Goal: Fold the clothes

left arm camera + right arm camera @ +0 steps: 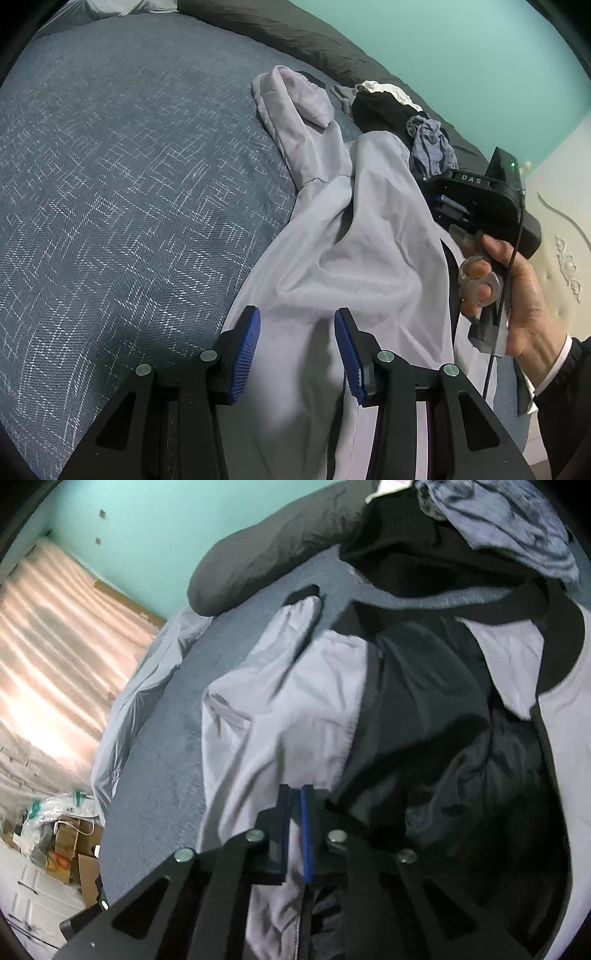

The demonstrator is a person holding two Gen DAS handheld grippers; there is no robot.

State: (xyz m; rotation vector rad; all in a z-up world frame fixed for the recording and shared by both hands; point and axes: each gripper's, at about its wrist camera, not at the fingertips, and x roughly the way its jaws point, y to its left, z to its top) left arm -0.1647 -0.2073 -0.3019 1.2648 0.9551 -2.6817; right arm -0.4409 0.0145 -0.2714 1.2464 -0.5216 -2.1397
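A light lavender jacket (351, 240) with a black lining (424, 720) lies crumpled on the blue-grey patterned bedspread (129, 184). One sleeve (295, 107) stretches away towards the pillows. My left gripper (297, 350) is open just above the jacket's near part, and the cloth lies loose between and below its blue pads. My right gripper (295, 797) is shut on a lavender edge of the jacket (288, 701), beside the lining. In the left wrist view a person's hand (524, 295) grips the right gripper's handle at the right, and its fingertips are hidden behind the cloth.
Beyond the jacket is a pile of clothes: a black garment (380, 110), a blue checked cloth (428, 144) and something white. A dark grey duvet roll (295, 33) runs along the teal wall. Cardboard boxes (74, 845) stand on the floor left of the bed.
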